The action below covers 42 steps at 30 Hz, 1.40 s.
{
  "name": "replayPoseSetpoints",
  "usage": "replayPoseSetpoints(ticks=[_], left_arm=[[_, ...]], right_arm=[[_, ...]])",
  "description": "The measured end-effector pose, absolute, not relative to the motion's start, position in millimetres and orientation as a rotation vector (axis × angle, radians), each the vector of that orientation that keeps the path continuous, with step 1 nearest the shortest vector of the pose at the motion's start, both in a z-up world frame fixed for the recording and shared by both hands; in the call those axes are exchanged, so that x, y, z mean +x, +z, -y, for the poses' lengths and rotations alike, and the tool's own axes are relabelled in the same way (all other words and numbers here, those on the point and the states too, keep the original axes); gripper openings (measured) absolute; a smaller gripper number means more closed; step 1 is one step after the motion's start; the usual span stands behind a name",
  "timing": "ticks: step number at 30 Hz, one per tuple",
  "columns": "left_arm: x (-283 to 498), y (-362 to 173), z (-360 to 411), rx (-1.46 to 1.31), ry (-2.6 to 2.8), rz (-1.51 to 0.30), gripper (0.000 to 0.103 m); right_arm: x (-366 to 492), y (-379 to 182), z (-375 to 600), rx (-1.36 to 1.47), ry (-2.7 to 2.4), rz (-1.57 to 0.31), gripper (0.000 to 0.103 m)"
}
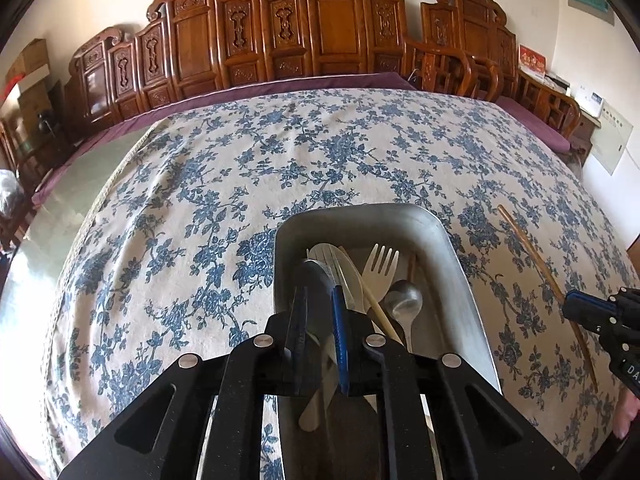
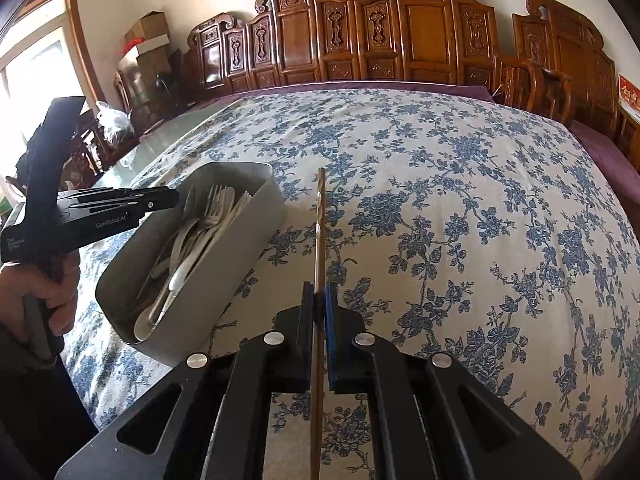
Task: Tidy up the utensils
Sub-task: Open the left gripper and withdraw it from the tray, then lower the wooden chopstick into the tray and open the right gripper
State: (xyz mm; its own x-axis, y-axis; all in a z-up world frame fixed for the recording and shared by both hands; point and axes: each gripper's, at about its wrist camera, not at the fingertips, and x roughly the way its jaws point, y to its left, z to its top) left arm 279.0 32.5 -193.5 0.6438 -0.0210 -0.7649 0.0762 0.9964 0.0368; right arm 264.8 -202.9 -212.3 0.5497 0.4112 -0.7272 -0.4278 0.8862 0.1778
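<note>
Right hand-held gripper clamps a brown chopstick above the floral counter. Left hand-held gripper, hovering over the metal tray, pinches a dark utensil.

A lived-in home room. Behind the worktop, draped in a blue floral cloth, runs a long carved wooden bench with a purple cushion. To the left of the bench, cardboard boxes stack by a wood-framed window. To its right, papers hang on the white wall.
</note>
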Motion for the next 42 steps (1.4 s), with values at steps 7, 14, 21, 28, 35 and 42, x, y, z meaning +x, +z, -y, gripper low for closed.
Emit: replayPoseSetpoints(ticks=[7,14,21,28,35,42], left_arm=[[261,-182,-38,0.049,-0.066,-0.852,0.012],[246,-170,-47,0.029,-0.063,-0.821,0.017],[240,-165,-59,0.026,-0.047,-0.803,0.018],[245,-173,-78,0.016,-0.017,-0.819,0.018],[245,-174,-101,-0.016,0.009,-0.821,0.018],[246,-172,-109,-0.038,0.017,-0.815,0.018]], right_arm=[[249,-197,193,0.001,0.532,-0.823,0.007],[241,-177,173,0.029,0.583,-0.801,0.007],[240,-169,142,0.059,0.619,-0.803,0.007],[253,-171,110,0.093,0.635,-0.828,0.007],[272,-179,82,0.093,0.625,-0.853,0.007],[286,-196,63,0.079,0.586,-0.887,0.007]])
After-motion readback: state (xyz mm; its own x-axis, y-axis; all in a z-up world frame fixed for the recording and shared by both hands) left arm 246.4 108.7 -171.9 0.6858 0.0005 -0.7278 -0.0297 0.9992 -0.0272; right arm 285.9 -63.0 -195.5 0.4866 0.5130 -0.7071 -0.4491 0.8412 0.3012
